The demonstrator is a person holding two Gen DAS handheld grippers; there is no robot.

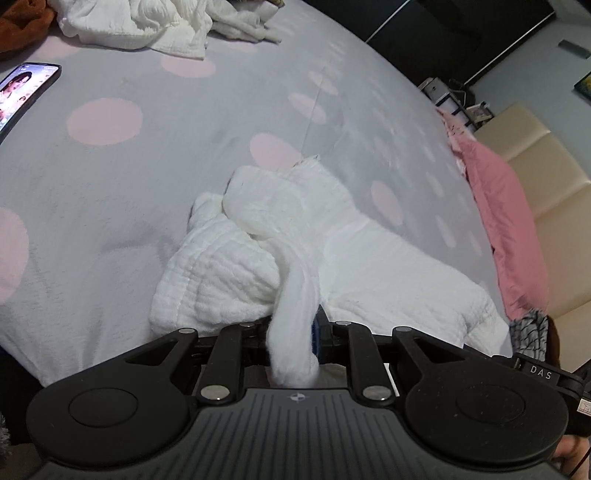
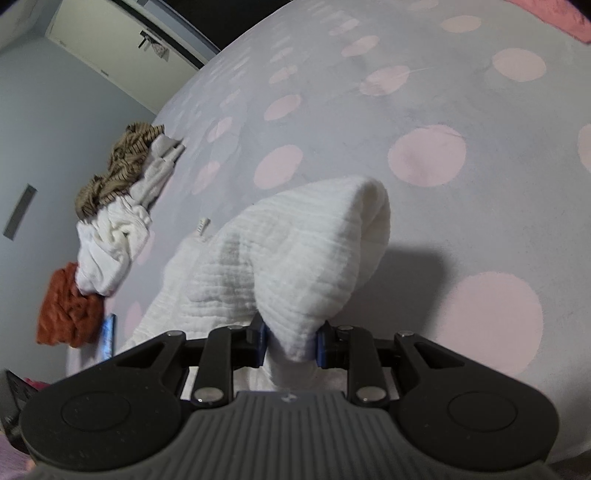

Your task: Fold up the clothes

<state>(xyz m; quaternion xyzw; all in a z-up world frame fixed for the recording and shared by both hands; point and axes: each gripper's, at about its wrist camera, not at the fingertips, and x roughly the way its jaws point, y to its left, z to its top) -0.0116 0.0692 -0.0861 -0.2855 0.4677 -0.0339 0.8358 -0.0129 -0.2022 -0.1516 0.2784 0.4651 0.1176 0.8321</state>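
Note:
A white crinkled garment [image 1: 295,236] lies bunched on the grey bedspread with pink dots [image 1: 147,155]. In the left wrist view, a twisted strand of the garment runs down between the blue-padded fingers of my left gripper [image 1: 295,339], which is shut on it. In the right wrist view, my right gripper [image 2: 291,343] is shut on another bunched corner of the same white garment [image 2: 288,254], and the cloth rises from the jaws in a raised fold above the bed. A small label [image 2: 202,225] shows on the garment's far edge.
A pile of white clothes [image 1: 147,22] and an orange cloth [image 1: 18,29] lie at the far edge of the bed, with a lit phone [image 1: 22,92] nearby. A pink blanket [image 1: 498,221] and a cream headboard [image 1: 546,184] are to the right. A striped brown garment [image 2: 118,166] tops the pile.

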